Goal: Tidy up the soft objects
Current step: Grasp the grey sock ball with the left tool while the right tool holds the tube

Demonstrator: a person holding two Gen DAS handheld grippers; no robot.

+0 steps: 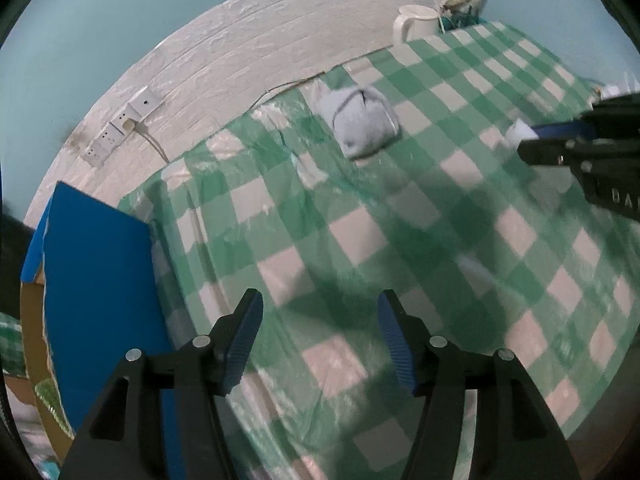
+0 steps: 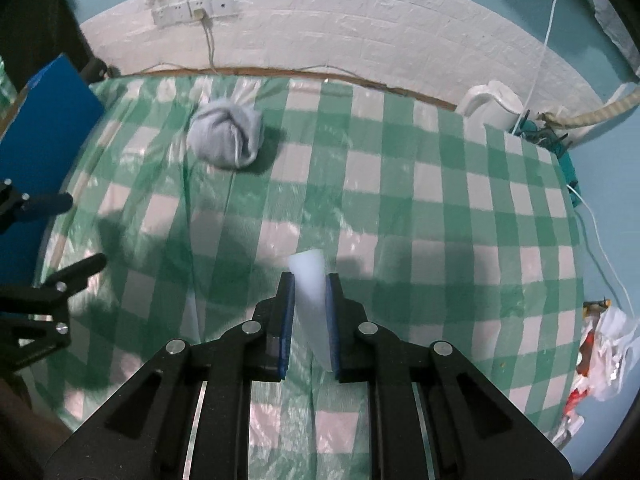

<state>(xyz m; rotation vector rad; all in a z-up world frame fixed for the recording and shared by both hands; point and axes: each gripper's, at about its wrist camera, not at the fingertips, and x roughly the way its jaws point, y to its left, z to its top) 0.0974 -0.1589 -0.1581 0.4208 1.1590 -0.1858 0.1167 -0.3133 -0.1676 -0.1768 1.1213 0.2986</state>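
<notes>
The right gripper [image 2: 310, 288] pinches a pale white foam piece [image 2: 309, 280] between its blue pads – its tip pokes past the fingertips, above the checked tablecloth [image 2: 440, 208]. The left gripper [image 1: 320, 320] hangs wide apart, holding nothing – a balled grey sock [image 1: 362, 122] lies well ahead, near the blue box [image 1: 96, 280]

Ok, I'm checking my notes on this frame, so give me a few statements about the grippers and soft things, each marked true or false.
1. The right gripper is shut on a white piece. True.
2. The left gripper holds the grey bundle. False: it is open and empty, and the bundle lies apart on the checked cloth.
3. A white jug stands at the far edge. True.
4. The bundle sits in the blue box. False: it is on the cloth.
</notes>
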